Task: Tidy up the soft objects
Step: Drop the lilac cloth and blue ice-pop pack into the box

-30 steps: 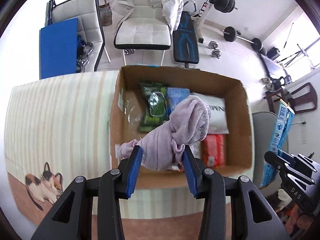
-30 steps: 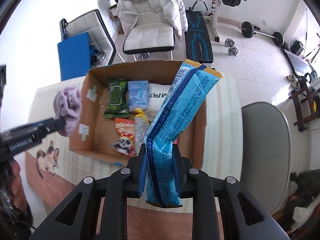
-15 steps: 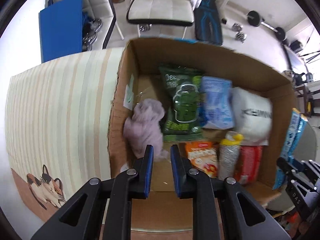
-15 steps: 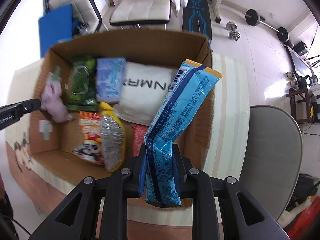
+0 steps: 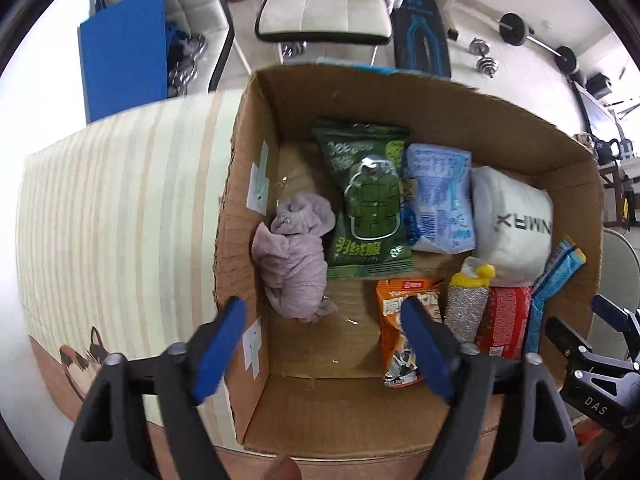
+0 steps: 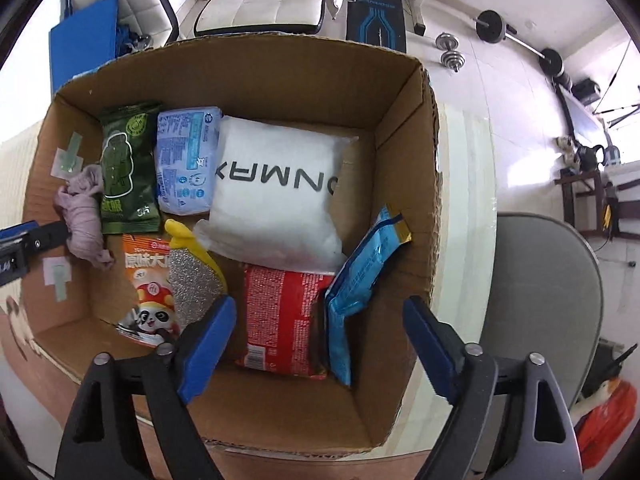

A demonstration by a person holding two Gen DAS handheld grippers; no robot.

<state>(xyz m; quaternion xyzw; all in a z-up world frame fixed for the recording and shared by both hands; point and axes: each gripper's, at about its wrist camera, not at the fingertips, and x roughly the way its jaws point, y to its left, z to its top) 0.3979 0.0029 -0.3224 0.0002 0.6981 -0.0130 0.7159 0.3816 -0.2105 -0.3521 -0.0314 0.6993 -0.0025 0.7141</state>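
Home gym room, striped desk (image 5: 120,200), and my open cardboard box (image 5: 256,128) of soft goods on it.

I see the mauve cloth (image 5: 296,256) lying crumpled and twisted on the box floor against the left wall, just beside the green snack bag (image 5: 368,200); my left hand-held gripper (image 5: 324,344) hangs above it with jaws opening, nothing between them. The long blue packet (image 6: 360,276) leans creased against the box's right wall, its gold-edged end up, beside the red packet (image 6: 284,312) and below the white pillow pack (image 6: 276,196). My right hand-held gripper (image 6: 316,344) has its jaws opening too, with the blue packet's lower end and the red packet seen between the blue pads, which touch neither.
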